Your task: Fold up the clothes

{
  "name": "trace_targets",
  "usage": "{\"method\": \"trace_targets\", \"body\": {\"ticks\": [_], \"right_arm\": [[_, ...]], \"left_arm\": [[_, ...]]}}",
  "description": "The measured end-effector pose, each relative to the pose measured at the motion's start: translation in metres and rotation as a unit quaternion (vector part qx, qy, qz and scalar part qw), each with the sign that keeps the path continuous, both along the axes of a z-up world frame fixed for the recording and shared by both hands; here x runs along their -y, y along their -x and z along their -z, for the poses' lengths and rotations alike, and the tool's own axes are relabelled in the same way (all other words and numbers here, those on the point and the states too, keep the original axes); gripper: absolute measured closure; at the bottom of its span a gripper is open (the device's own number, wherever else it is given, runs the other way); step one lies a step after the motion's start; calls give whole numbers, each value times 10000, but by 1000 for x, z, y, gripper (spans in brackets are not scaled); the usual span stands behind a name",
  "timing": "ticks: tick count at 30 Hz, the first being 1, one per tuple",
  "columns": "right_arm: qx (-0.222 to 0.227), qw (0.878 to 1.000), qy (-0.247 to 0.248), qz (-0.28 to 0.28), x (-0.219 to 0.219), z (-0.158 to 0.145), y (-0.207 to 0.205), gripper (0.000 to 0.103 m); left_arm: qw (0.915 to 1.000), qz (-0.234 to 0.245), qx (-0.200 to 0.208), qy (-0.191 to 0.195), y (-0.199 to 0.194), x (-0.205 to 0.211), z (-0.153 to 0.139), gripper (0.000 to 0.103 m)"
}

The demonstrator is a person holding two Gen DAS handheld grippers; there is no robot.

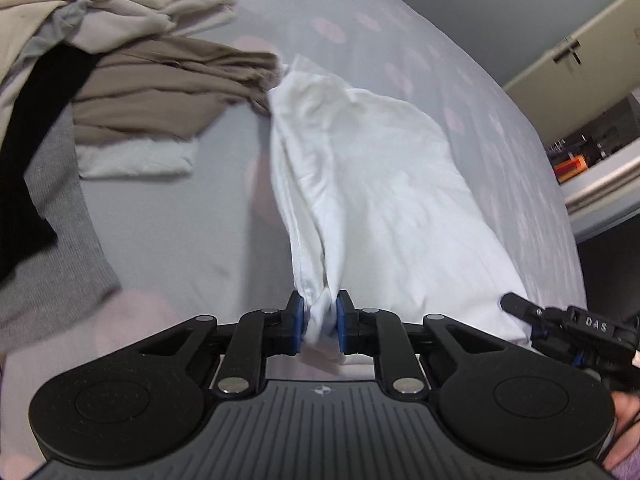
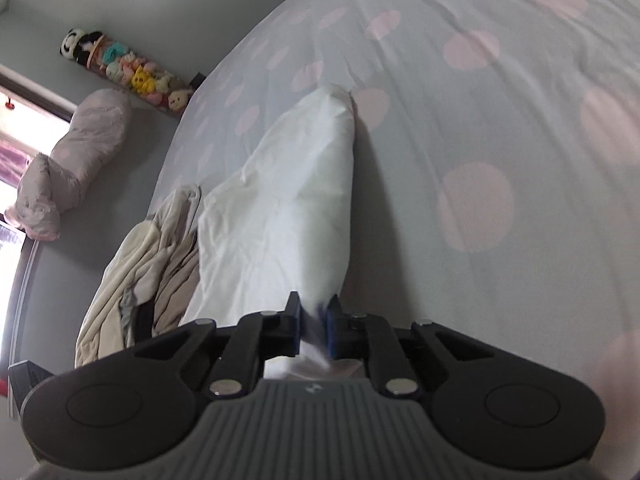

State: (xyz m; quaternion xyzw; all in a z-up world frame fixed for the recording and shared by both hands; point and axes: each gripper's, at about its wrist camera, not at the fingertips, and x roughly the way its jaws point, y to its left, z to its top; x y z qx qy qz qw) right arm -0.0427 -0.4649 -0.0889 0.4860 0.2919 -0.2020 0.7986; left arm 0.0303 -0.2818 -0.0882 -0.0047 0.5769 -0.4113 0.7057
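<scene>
A white garment [image 1: 360, 176] is stretched over the bed, lifted at its near edge. My left gripper [image 1: 320, 316] is shut on one bunched near corner of it. At the lower right of the left wrist view my right gripper [image 1: 520, 312] shows, pinching the other near corner. In the right wrist view the white garment [image 2: 280, 208] runs away from my right gripper [image 2: 314, 320], which is shut on its edge between blue pads. Its far tip rests on the sheet.
The bed sheet [image 2: 500, 140] is pale grey with pink dots. A pile of beige, taupe, black and grey clothes [image 1: 132, 92] lies at the left, with a folded white piece [image 1: 136, 160] under it. A shelf unit [image 1: 592, 128] stands right. Plush toys [image 2: 132, 72] line a wall shelf.
</scene>
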Motion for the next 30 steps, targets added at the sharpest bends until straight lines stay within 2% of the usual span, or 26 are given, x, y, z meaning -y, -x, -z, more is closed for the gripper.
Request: {"method": "trace_targets", "body": {"ticks": [5,9,16,21,26,30], "right_arm": [[-136,9996,33,-231,-4,-20,36,90],[-206,9994,-53,-283,-18,-22,76,90],[-287,9990,-241,-235,-43,-6,123,90],[-442,9983,-212,-306,-50,3,130,90],[-453,9983,-62,-354,-50,1,138,86],[-250,9988,91,-400,-47,-8,138,85]], "left_arm": [[9979,611,-8,-212,34,3,-12,89],[9935,1085,-72,-334,55,7,-22,89],[9842,1590,-142,-764,80,10,-22,89],[9849,1398,-221,-1002,73,6,-18,87],[9881,1272,-83,-859,59,7,-43,86],[9905,1192,217,-647,45,23,-56,71]]}}
